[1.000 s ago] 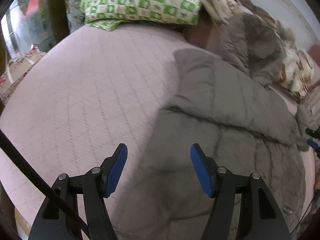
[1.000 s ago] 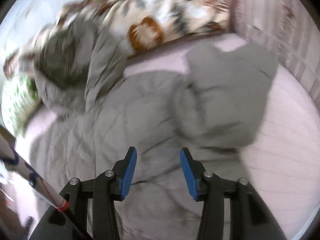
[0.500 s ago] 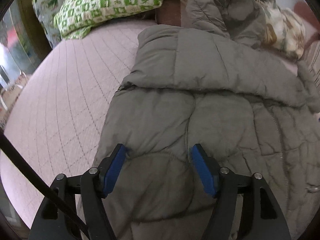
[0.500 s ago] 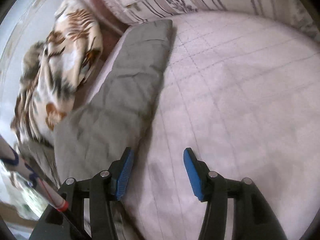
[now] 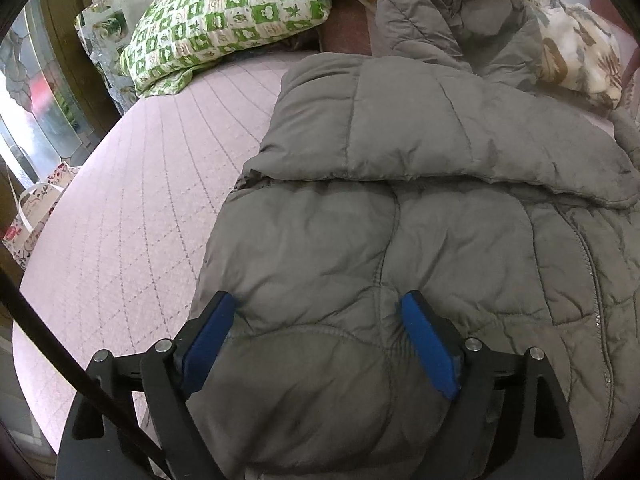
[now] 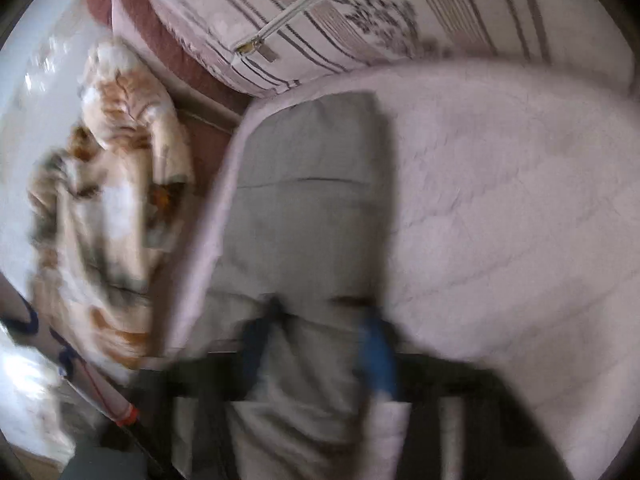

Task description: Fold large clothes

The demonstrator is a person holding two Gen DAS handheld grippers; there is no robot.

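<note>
A grey quilted puffer jacket (image 5: 420, 208) lies spread on the pink bed (image 5: 152, 200), one sleeve folded across its upper part. My left gripper (image 5: 320, 320) is open, its blue pads (image 5: 208, 336) straddling a bulge of the jacket's lower edge, with fabric between them. In the blurred right wrist view a grey sleeve (image 6: 312, 200) runs away along the bed's edge, and my right gripper (image 6: 316, 332) is open with the sleeve between its pads.
A green checked pillow (image 5: 228, 16) and a crumpled floral blanket (image 5: 572, 48) lie at the bed's head. A striped pillow (image 6: 360, 12) lies beyond the sleeve, and the floral blanket (image 6: 116, 200) lies to its left. A patterned bag (image 5: 32, 216) stands beside the bed.
My left gripper has moved down onto the jacket's lower edge. My right gripper has swung from the bare bed over onto the sleeve, and its view is now blurred.
</note>
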